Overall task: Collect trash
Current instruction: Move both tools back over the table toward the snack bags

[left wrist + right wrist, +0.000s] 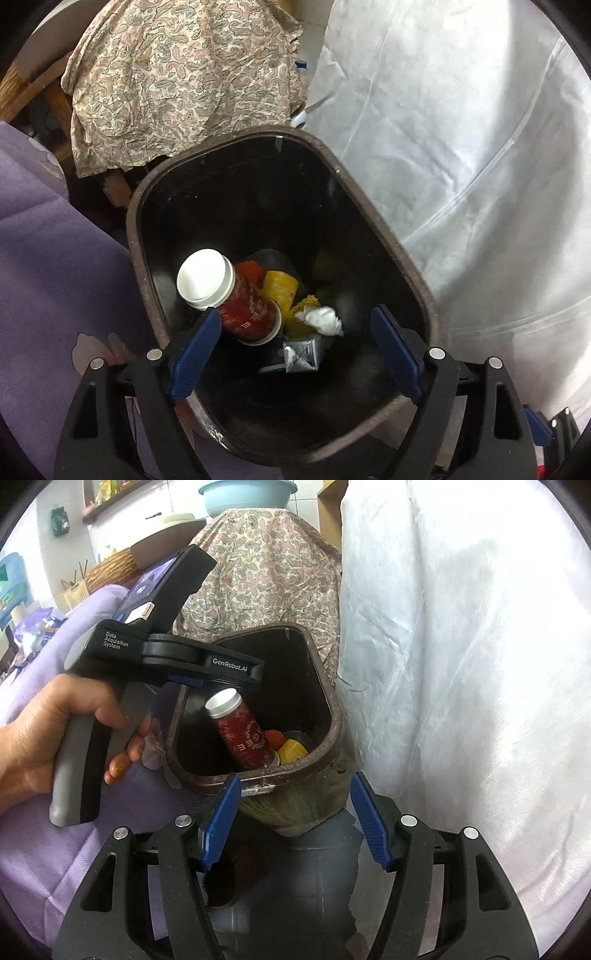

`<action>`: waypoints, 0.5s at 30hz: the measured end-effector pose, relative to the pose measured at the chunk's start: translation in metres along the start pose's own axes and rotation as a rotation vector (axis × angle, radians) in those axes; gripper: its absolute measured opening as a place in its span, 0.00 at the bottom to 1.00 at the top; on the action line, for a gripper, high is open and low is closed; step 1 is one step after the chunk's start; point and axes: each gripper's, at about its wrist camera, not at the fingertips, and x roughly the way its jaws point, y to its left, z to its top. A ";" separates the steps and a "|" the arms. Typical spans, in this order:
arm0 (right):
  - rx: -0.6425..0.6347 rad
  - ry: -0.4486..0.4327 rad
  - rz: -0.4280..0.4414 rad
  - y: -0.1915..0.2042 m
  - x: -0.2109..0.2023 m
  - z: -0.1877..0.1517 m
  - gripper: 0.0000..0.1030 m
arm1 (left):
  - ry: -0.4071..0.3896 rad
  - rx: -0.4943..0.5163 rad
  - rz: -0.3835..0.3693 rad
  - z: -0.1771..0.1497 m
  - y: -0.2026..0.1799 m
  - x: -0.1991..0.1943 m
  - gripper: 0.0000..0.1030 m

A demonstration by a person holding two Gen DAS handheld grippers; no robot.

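A dark brown bin [334, 164] stands open below my left gripper [295, 314]. The gripper's blue pads are wide apart over the bin's mouth, with nothing between them. Inside lie a red paper cup [251, 310] with a white lid [205, 275], a yellow cup [282, 291], a crumpled white tissue [322, 319] and a squashed silver carton [303, 355]. In the right wrist view a hand [55, 731] holds the left gripper's body [166, 657] over the bin's rim [334, 720]. The red cup [243, 734] leans inside. My right gripper [295, 778] is open and empty just before the rim.
A paisley cloth [184, 81] hangs behind the bin, a white sheet [461, 147] hangs to its right, and purple fabric [55, 258] lies to its left. The bin rests on a grey cylinder [317, 867]. A light-blue basin [247, 494] and a wicker basket [110, 568] sit farther back.
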 end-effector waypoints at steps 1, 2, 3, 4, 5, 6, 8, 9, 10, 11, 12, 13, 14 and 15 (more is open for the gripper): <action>-0.002 -0.005 -0.001 0.001 -0.002 0.000 0.60 | -0.010 0.007 -0.018 0.001 -0.002 -0.006 0.80; -0.004 -0.013 -0.003 0.001 -0.005 0.001 0.60 | -0.017 0.013 -0.033 0.001 -0.004 -0.011 0.80; -0.008 -0.018 -0.005 0.002 -0.007 0.002 0.60 | -0.029 0.022 -0.048 0.002 -0.006 -0.019 0.80; -0.013 -0.024 -0.010 0.003 -0.010 0.003 0.60 | -0.040 0.028 -0.058 0.003 -0.007 -0.025 0.81; -0.014 -0.028 -0.013 0.003 -0.012 0.002 0.60 | -0.053 0.030 -0.073 0.003 -0.008 -0.034 0.82; -0.015 -0.032 -0.014 0.004 -0.014 0.002 0.61 | -0.071 0.031 -0.094 0.003 -0.007 -0.044 0.83; -0.010 -0.041 -0.012 0.004 -0.019 0.004 0.61 | -0.101 0.035 -0.115 0.001 -0.006 -0.062 0.83; -0.006 -0.044 -0.010 0.004 -0.021 0.004 0.61 | -0.111 0.041 -0.124 0.001 -0.006 -0.069 0.84; -0.003 -0.045 -0.008 0.004 -0.023 0.005 0.61 | -0.120 0.048 -0.139 -0.001 -0.006 -0.077 0.84; 0.001 -0.046 -0.002 0.006 -0.024 0.005 0.61 | -0.138 0.055 -0.164 -0.004 -0.004 -0.090 0.84; 0.002 -0.048 0.002 0.007 -0.025 0.006 0.61 | -0.152 0.055 -0.181 -0.006 -0.002 -0.100 0.84; 0.003 -0.051 0.007 0.010 -0.027 0.007 0.61 | -0.174 0.051 -0.209 -0.010 0.002 -0.114 0.84; 0.001 -0.054 0.016 0.012 -0.028 0.008 0.61 | -0.192 0.047 -0.232 -0.014 0.005 -0.126 0.86; -0.001 -0.055 0.024 0.015 -0.029 0.010 0.61 | -0.205 0.042 -0.249 -0.017 0.010 -0.136 0.88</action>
